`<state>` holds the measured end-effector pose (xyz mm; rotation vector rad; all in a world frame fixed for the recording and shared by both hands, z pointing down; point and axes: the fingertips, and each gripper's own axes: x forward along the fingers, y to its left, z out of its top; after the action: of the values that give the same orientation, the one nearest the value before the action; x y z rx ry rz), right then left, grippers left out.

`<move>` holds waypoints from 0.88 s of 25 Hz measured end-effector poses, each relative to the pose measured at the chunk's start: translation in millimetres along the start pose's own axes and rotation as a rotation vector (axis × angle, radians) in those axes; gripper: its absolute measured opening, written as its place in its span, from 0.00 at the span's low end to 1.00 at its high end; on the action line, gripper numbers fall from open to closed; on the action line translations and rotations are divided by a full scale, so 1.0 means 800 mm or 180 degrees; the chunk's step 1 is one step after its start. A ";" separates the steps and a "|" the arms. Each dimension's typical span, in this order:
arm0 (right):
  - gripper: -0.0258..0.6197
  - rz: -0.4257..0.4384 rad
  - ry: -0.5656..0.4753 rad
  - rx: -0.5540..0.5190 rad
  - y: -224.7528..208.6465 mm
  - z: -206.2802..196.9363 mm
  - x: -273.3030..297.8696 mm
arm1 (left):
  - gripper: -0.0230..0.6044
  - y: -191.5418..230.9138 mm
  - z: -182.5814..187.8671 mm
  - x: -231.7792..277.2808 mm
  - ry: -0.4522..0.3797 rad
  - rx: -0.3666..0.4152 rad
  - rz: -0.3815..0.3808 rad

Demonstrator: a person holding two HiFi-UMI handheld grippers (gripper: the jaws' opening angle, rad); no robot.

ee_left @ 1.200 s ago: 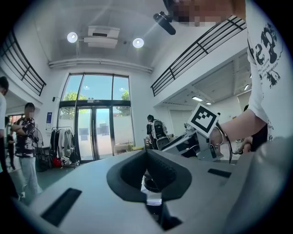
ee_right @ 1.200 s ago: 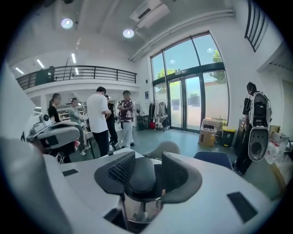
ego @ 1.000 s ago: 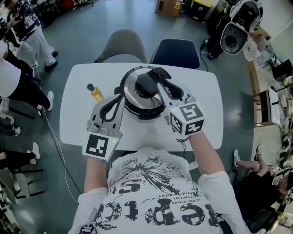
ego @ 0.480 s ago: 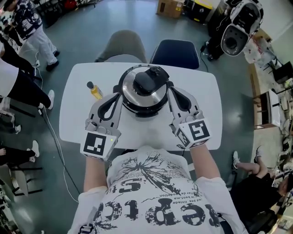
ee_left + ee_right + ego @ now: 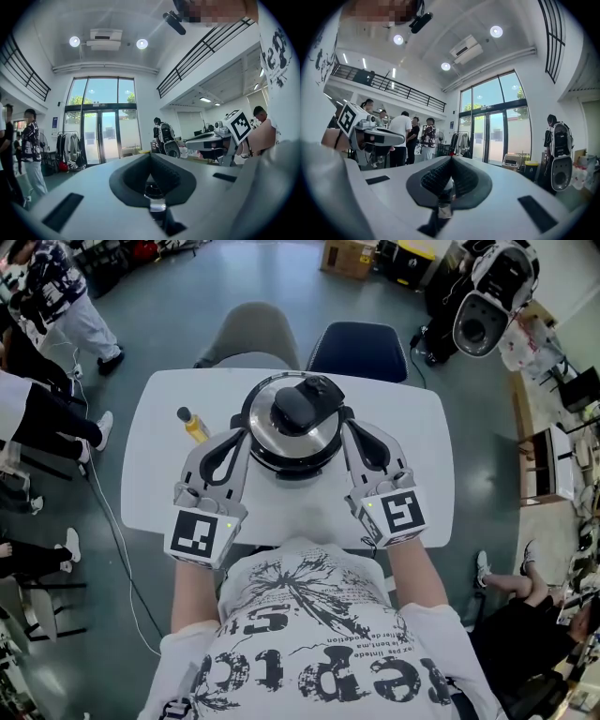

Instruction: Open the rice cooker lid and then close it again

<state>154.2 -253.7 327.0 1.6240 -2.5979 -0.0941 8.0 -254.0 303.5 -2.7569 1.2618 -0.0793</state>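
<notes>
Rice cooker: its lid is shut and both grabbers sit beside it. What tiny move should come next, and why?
Probably bring the right gripper over onto the black handle atop the lid. The lid lies closed, and the right gripper and the left gripper flank the cooker, jaws together, holding nothing, so opening needs contact there first.

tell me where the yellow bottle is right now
In the head view, the yellow bottle is on the left part of the white table, just left of the rice cooker and beyond the left gripper.
</notes>
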 end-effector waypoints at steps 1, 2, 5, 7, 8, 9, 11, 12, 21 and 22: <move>0.06 -0.0007 0.0003 -0.0008 -0.001 0.001 -0.001 | 0.06 -0.001 0.001 0.001 0.0001 0.0001 -0.0004; 0.06 -0.0009 0.0007 -0.0017 -0.002 0.000 -0.002 | 0.06 -0.003 0.001 0.001 0.0003 0.0003 -0.0007; 0.06 -0.0010 0.0044 -0.0017 -0.004 -0.004 -0.001 | 0.06 -0.003 -0.004 0.002 0.0035 0.0014 -0.0015; 0.06 -0.0004 0.0065 -0.0006 -0.003 -0.007 -0.001 | 0.06 -0.003 -0.008 0.001 0.0090 0.0036 -0.0021; 0.06 -0.0001 0.0070 -0.0002 -0.001 -0.007 -0.001 | 0.06 -0.002 -0.007 0.001 0.0078 0.0026 -0.0016; 0.06 0.0002 0.0072 0.0000 0.000 -0.007 -0.001 | 0.06 -0.002 -0.006 0.001 0.0051 0.0011 -0.0011; 0.06 0.0006 0.0072 0.0003 0.002 -0.006 -0.003 | 0.06 -0.004 -0.004 0.001 0.0031 0.0014 -0.0018; 0.06 0.0005 0.0068 0.0000 0.003 -0.005 -0.003 | 0.06 -0.005 -0.004 0.001 0.0033 0.0026 -0.0027; 0.06 0.0004 0.0039 -0.0065 0.002 0.001 -0.006 | 0.06 -0.007 -0.007 0.000 0.0091 0.0040 -0.0018; 0.06 0.0004 0.0037 -0.0064 0.002 0.002 -0.006 | 0.06 -0.008 -0.009 -0.002 0.0131 0.0066 -0.0024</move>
<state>154.9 -248.8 325.6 1.6117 -2.5809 -0.1100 11.0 -249.6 311.1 -2.7563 1.2531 -0.1497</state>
